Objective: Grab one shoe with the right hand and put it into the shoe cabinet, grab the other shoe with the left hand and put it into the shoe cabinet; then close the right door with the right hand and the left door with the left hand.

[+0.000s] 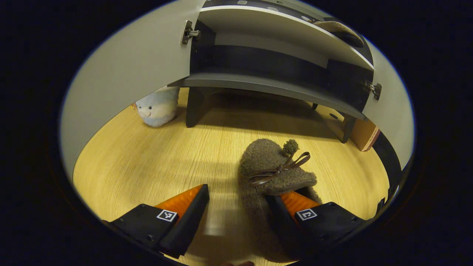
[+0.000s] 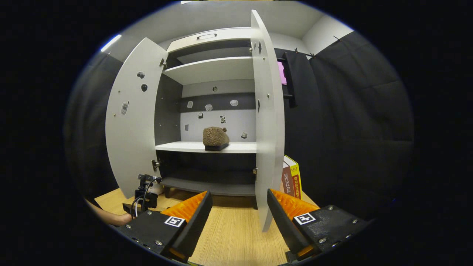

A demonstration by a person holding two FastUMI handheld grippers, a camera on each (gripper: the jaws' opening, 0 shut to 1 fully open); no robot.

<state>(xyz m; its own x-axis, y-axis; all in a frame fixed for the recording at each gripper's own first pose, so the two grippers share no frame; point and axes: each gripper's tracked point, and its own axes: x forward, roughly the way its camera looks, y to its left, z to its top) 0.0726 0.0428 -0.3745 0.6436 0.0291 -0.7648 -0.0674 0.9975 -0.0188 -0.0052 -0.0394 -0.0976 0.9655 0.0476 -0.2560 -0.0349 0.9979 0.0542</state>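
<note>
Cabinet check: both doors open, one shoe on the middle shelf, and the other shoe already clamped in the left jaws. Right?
Not quite. In the left gripper view the left gripper is open; the second shoe lies on the floor, one finger inside its opening. The rest holds: right gripper view shows the shelved shoe, doors open.

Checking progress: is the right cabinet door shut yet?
No, open: the right door stands swung out edge-on, showing the shoe on the shelf.

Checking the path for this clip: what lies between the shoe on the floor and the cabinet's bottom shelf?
Bare wood floor, partly in the cabinet's shadow, in the left gripper view. The shoe has a free stretch ahead.
</note>
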